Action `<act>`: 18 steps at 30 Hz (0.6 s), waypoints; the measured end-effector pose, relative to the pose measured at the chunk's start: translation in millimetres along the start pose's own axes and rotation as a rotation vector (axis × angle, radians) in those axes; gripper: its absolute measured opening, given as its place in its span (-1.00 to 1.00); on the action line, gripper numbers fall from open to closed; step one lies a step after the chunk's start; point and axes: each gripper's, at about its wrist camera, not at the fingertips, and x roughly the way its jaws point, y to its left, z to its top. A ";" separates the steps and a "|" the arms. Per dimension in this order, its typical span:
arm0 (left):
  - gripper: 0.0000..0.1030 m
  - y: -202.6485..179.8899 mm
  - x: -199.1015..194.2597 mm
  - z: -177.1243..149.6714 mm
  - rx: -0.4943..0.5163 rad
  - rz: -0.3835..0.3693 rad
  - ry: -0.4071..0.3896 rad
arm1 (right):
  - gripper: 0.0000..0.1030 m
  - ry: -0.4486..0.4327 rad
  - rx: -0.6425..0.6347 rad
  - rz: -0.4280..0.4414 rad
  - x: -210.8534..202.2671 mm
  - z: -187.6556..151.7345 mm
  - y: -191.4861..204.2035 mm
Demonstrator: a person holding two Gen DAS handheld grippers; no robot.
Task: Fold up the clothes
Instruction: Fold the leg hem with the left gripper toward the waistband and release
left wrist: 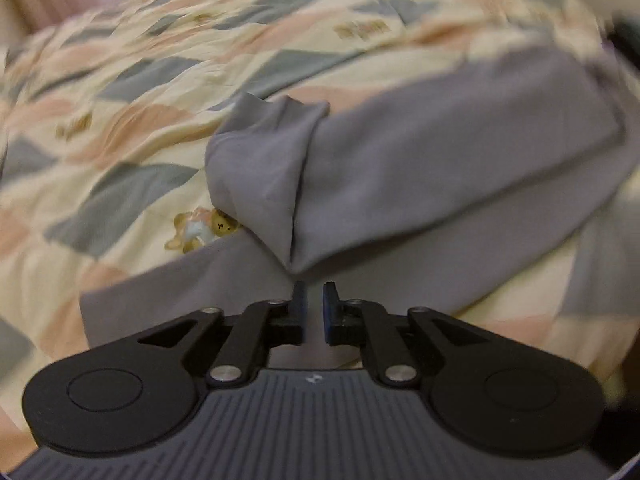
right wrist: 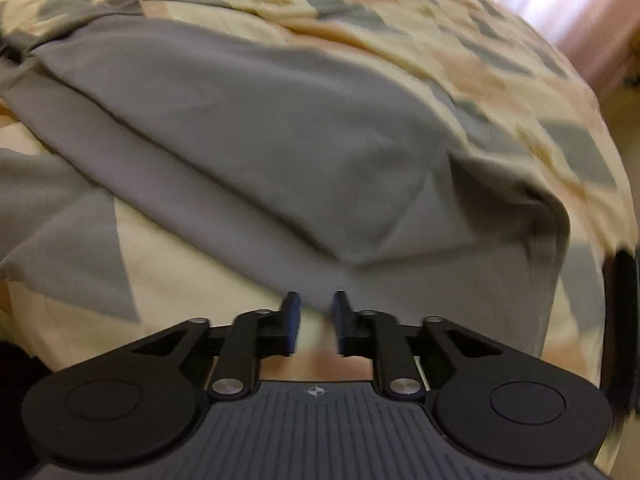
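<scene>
We are hovering over the grey garment [left wrist: 440, 152] lying folded on the patterned quilt [left wrist: 120, 80]. Our left gripper [left wrist: 315, 292] and right gripper [right wrist: 316, 304] are both standing slightly parted, gripping nothing.

Garment on the bed, both tools above its near edge

In your left wrist view, the garment [left wrist: 420, 168] lies on the bedspread [left wrist: 132, 92] that covers the bed; its folded layer runs from centre to the right, with a bunched corner [left wrist: 260, 168] at the left end, directly ahead of your left tool [left wrist: 315, 290]. In your right wrist view, the garment [right wrist: 248, 140] spreads from the far left to the right, one layer on another, and your right tool [right wrist: 316, 300] sits over its near edge with nothing between the fingers.
</scene>
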 end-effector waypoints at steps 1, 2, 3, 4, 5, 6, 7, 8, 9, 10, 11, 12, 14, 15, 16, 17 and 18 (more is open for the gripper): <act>-0.58 4.3 -4.4 5.8 -0.060 -0.006 -0.010 | -0.39 -0.024 0.072 -0.011 -6.5 3.9 -7.8; -0.58 8.9 -7.6 11.9 -0.120 -0.005 -0.027 | -0.22 -0.056 0.162 -0.028 -12.9 9.5 -19.2; -0.54 11.8 -8.2 17.7 -0.168 -0.004 -0.036 | -0.08 -0.095 0.272 -0.044 -18.5 15.9 -33.9; -0.49 13.4 -6.6 23.1 -0.207 -0.003 -0.036 | -0.06 -0.134 0.415 -0.049 -20.5 22.0 -52.7; -0.48 14.3 -4.1 28.2 -0.244 0.000 -0.036 | -0.02 -0.164 0.566 -0.040 -19.0 26.5 -71.5; -0.46 13.9 -0.3 32.0 -0.274 0.008 -0.029 | 0.01 -0.192 0.730 -0.022 -15.4 28.3 -91.4; -0.45 14.9 3.0 34.2 -0.301 0.011 -0.018 | 0.01 -0.215 0.912 0.011 -6.6 24.4 -111.0; -0.45 16.5 7.3 34.6 -0.330 0.007 -0.007 | 0.03 -0.232 1.093 0.051 5.2 17.6 -128.3; -0.43 17.4 12.2 33.9 -0.362 0.006 0.002 | 0.04 -0.242 1.249 0.080 16.9 10.4 -142.6; -0.41 18.3 15.9 32.7 -0.393 0.007 0.011 | 0.04 -0.248 1.351 0.096 27.4 3.3 -151.0; -0.40 19.1 17.3 30.7 -0.421 0.010 0.017 | 0.05 -0.260 1.424 0.112 36.8 -2.8 -157.0; -0.40 19.9 18.7 28.8 -0.450 0.014 0.024 | 0.06 -0.261 1.485 0.124 45.8 -7.3 -162.0; -0.40 23.0 23.6 25.5 -0.500 0.011 0.029 | 0.05 -0.255 1.557 0.166 60.5 -12.6 -169.5; -0.40 24.2 25.1 24.6 -0.518 0.015 0.028 | -0.26 -0.265 1.578 0.210 65.8 -15.3 -173.5; -0.40 25.4 25.5 23.8 -0.534 0.016 0.026 | -0.54 -0.281 1.586 0.259 69.1 -17.7 -177.7; -0.40 26.3 23.9 23.1 -0.546 0.013 0.023 | -0.90 -0.293 1.581 0.299 70.0 -19.8 -181.9; -0.40 27.0 22.2 22.5 -0.555 0.012 0.020 | -0.90 -0.290 1.556 0.310 65.5 -20.2 -187.0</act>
